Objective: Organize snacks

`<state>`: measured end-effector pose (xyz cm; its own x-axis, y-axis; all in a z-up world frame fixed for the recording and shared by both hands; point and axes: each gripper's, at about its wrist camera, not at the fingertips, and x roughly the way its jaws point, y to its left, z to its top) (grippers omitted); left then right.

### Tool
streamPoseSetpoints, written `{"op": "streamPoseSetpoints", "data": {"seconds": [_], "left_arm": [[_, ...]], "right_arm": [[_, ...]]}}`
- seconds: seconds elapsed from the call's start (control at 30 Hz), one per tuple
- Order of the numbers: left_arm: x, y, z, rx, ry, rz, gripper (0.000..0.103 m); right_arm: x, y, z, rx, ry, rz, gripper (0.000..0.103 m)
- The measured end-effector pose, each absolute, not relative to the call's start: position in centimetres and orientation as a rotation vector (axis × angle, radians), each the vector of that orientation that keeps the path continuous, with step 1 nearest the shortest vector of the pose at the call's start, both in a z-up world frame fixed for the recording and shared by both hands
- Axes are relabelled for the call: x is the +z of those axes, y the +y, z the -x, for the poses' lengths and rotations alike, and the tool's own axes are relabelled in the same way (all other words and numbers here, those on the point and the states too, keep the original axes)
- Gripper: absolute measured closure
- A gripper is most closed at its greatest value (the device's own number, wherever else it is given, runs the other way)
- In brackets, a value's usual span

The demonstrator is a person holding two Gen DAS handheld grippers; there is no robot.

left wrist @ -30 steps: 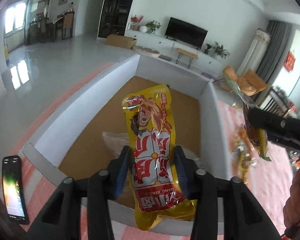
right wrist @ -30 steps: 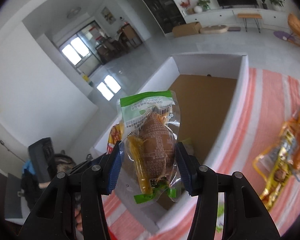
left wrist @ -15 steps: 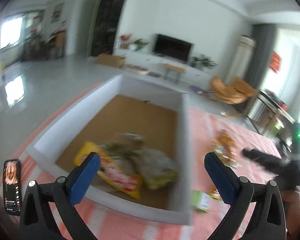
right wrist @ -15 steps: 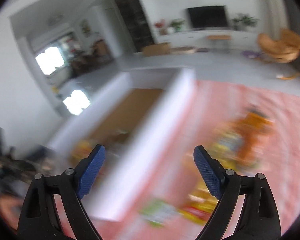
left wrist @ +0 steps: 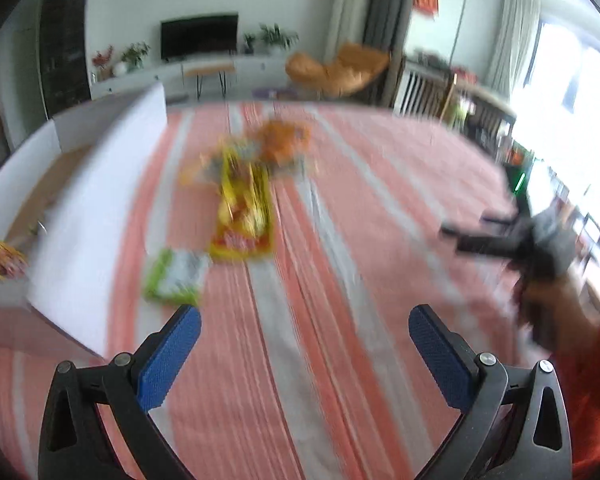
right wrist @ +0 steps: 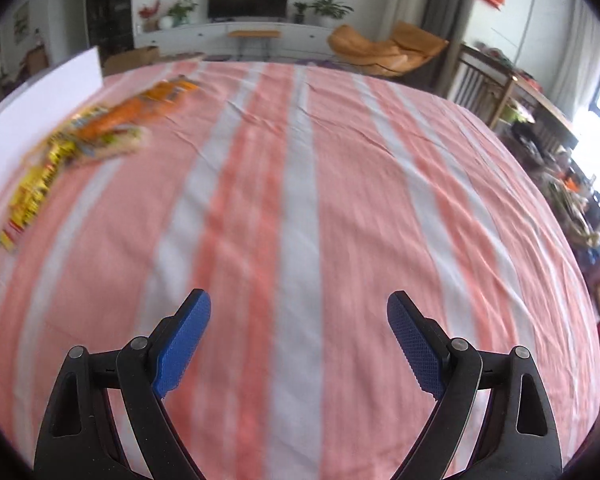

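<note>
My left gripper point(left wrist: 304, 316) is open and empty above the pink-and-white striped cloth point(left wrist: 340, 240). Ahead of it lie a green-edged packet point(left wrist: 176, 276), a yellow and red packet point(left wrist: 242, 220) and an orange packet point(left wrist: 284, 140), all blurred. The white box point(left wrist: 96, 208) stands to the left with a yellow packet point(left wrist: 2, 264) inside its near corner. My right gripper point(right wrist: 298, 304) is open and empty over bare cloth point(right wrist: 300, 160). In the right wrist view the snack pile point(right wrist: 96, 132) lies far left, beside the box wall point(right wrist: 32, 96). The other gripper point(left wrist: 512, 236) shows at the right of the left wrist view, held by a hand.
A person's hand and orange sleeve point(left wrist: 580, 344) come in from the right. Beyond the table are a TV cabinet point(right wrist: 248, 32), an orange chair point(right wrist: 388, 52) and cluttered furniture point(right wrist: 572, 184) by the window.
Both grippers let go of their packets over the box and opened wide. Both then swung right, away from the box, toward the snack pile and the open cloth.
</note>
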<state>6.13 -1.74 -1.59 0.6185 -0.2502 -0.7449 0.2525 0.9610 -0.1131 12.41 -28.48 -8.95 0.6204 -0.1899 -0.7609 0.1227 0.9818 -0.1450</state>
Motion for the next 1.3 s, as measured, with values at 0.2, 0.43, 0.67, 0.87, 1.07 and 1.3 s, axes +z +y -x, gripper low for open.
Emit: {"op": "streamPoseSetpoints", "data": {"seconds": [0.2, 0.43, 0.67, 0.87, 1.07, 1.3], "left_arm": [[-6.3, -2.1, -7.2, -0.205, 0.923, -0.093, 0.0], [-8.8, -0.8, -7.8, -0.158, 0.965, -0.063, 0.0], [-9.0, -0.9, -7.7, -0.169, 0.962, -0.077, 0.0], [-8.9, -0.8, -7.6, -0.169, 0.957, -0.075, 0.0], [-8.9, -0.8, -7.5, -0.166, 0.958, -0.074, 0.0], [-8.8, -0.9, -7.1, -0.113, 0.963, -0.049, 0.0]], "right_arm": [[-9.6, -30.1, -11.0, -0.181, 0.885, 0.018, 0.01], [-10.4, -31.4, -10.3, -0.183, 0.901, -0.053, 0.005], [-10.6, -31.4, -10.2, -0.19, 0.901, -0.057, 0.004], [-10.6, -31.5, -10.2, -0.19, 0.901, -0.059, 0.004], [-10.6, -31.6, -10.2, -0.192, 0.901, -0.061, 0.004], [-10.6, -31.6, -10.2, -0.192, 0.901, -0.061, 0.004]]}}
